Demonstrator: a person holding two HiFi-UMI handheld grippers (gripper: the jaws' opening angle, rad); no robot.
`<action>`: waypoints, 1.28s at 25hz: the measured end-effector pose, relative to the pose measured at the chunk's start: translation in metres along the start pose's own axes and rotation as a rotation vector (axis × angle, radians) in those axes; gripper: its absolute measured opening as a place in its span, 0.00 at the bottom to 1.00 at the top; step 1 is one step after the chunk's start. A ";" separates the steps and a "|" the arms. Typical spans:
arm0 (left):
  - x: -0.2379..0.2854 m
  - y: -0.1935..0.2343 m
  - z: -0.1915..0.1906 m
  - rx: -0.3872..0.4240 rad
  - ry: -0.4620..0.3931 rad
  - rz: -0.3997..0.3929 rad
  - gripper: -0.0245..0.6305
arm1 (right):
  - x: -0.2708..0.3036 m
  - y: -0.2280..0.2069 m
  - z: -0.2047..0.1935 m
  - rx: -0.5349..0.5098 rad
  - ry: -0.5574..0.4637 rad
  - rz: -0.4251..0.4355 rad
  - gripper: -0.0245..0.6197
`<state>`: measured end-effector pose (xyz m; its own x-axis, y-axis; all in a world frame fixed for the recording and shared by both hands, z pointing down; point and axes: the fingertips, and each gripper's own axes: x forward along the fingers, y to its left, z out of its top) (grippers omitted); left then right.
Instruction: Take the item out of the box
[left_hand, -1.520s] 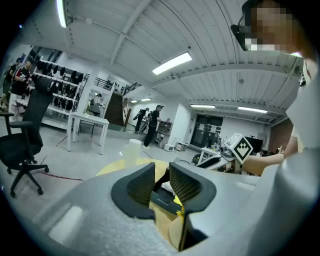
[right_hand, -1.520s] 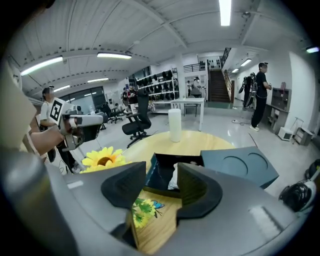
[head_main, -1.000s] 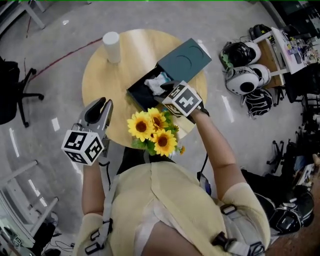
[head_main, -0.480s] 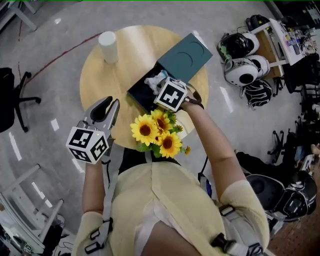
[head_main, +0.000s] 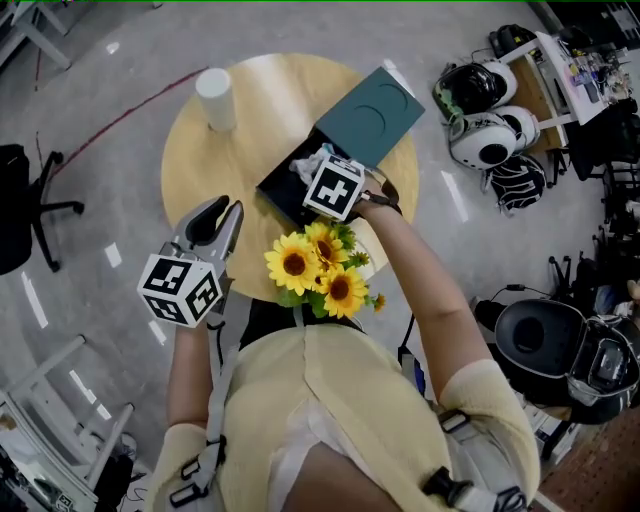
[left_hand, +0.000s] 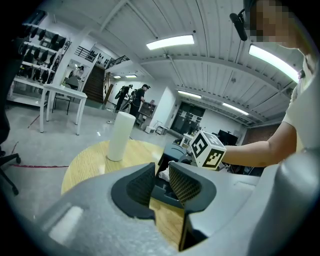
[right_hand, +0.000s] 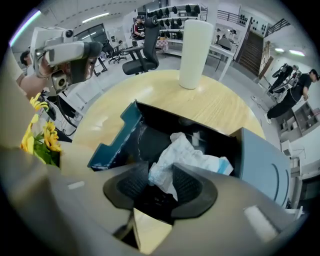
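A dark teal box (head_main: 278, 188) lies open on the round wooden table (head_main: 250, 130), its inner tray pulled out of the teal sleeve (head_main: 375, 110). A crumpled white item (head_main: 310, 160) lies in the tray. My right gripper (head_main: 322, 172) reaches down into the tray. In the right gripper view its jaws (right_hand: 161, 181) are closing, with a corner of the white item (right_hand: 187, 152) between the pads. I cannot tell whether the pads press on it. My left gripper (head_main: 215, 215) hovers over the table's near left edge, open and with nothing in it (left_hand: 161, 182).
A white cylinder (head_main: 218, 97) stands upright at the table's far left. Sunflowers (head_main: 315, 270) sit at the near edge, just behind my right gripper. Helmets (head_main: 490, 140) and gear lie on the floor to the right, an office chair (head_main: 20, 200) to the left.
My right gripper has moved left and forward over the open tray, onto the white item. The left gripper has drifted slightly right.
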<state>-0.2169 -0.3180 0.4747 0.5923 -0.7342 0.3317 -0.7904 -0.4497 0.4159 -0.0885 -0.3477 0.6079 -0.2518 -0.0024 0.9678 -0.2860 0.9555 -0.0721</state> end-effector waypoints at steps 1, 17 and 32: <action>0.000 0.000 0.000 0.004 0.003 0.001 0.17 | -0.001 -0.001 -0.001 0.005 0.003 -0.014 0.27; -0.021 -0.004 0.029 0.041 -0.106 0.079 0.06 | -0.044 0.004 0.004 0.041 -0.174 -0.067 0.13; -0.040 -0.036 0.047 0.064 -0.172 0.148 0.06 | -0.138 0.027 0.014 0.043 -0.487 -0.152 0.13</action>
<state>-0.2197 -0.2965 0.4072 0.4385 -0.8679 0.2332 -0.8780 -0.3583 0.3173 -0.0739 -0.3260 0.4691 -0.6029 -0.2874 0.7443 -0.3884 0.9206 0.0408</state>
